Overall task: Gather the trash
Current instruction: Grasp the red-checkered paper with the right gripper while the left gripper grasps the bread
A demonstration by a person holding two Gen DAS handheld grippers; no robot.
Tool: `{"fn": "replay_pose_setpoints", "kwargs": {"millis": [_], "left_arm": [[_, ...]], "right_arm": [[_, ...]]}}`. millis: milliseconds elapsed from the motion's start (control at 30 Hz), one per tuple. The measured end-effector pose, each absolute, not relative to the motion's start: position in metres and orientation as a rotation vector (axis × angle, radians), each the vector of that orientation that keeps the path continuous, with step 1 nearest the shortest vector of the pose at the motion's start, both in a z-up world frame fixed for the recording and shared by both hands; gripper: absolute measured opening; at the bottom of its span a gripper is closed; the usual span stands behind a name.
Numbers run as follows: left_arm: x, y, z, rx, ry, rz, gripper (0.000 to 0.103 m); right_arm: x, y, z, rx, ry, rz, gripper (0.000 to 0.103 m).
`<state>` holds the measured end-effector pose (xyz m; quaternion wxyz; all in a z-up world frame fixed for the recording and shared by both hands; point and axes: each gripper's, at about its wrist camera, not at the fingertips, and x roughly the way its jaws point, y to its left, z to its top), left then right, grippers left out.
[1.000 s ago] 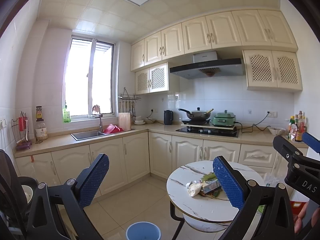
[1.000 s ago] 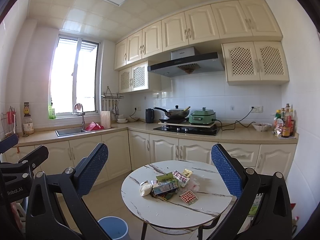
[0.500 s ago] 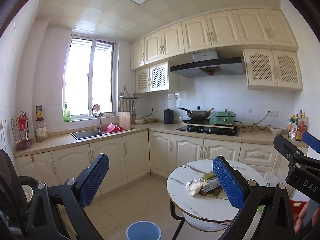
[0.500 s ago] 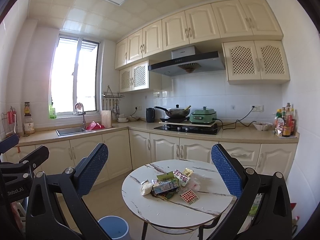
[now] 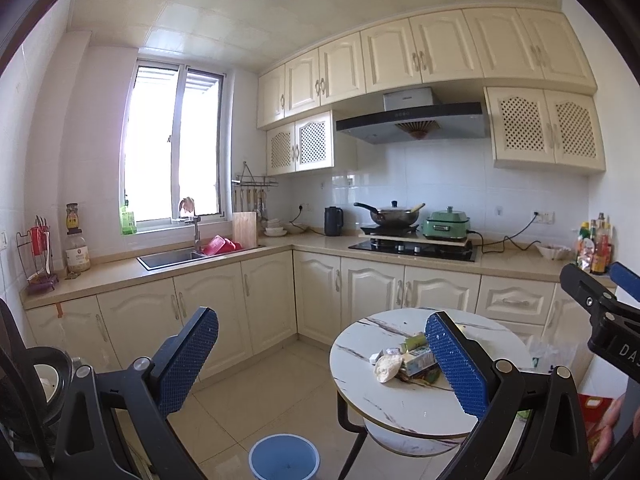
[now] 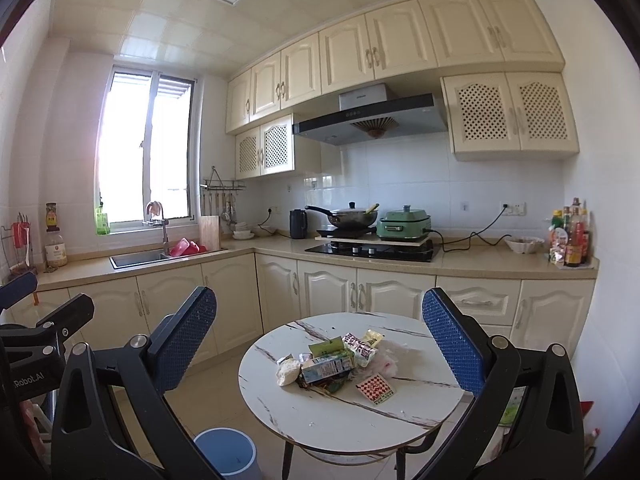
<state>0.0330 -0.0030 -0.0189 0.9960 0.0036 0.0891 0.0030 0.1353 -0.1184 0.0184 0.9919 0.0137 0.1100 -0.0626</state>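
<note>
Blue plastic, the bin [image 6: 226, 454] stands on the floor tiles just left of the round marble-patterned desk [image 6: 352, 412]; its inside looks bare in the left wrist view. The trash [image 6: 332, 364] lies heaped near the desk's middle: a crumpled white wad, a small carton, green and striped wrappers, and a red-checked packet [image 6: 375, 389] a little apart on the right. Both grippers hover short of the desk, the left gripper [image 5: 320, 364] and the right gripper [image 6: 320, 356] each with jaws wide apart, holding nothing.
</note>
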Motion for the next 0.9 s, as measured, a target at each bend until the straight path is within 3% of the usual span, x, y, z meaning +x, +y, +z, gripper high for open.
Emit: {"fn": "replay_pose_setpoints", "kwargs": {"millis": [233, 500, 900], "left_arm": [[0.095, -0.011, -0.047, 0.021, 0.301, -0.023, 0.102], [0.203, -0.036, -0.09, 0.034, 0.531, -0.106, 0.102], [0.352, -0.036, -0.121, -0.001, 0.754, -0.184, 0.102]], "right_arm": [[0.171, -0.183, -0.025, 0.096, 0.343, -0.242, 0.103], [0.228, -0.252, -0.12, 0.121, 0.557, -0.263, 0.103], [0.359, -0.258, -0.247, -0.022, 0.94, -0.092, 0.103]]}}
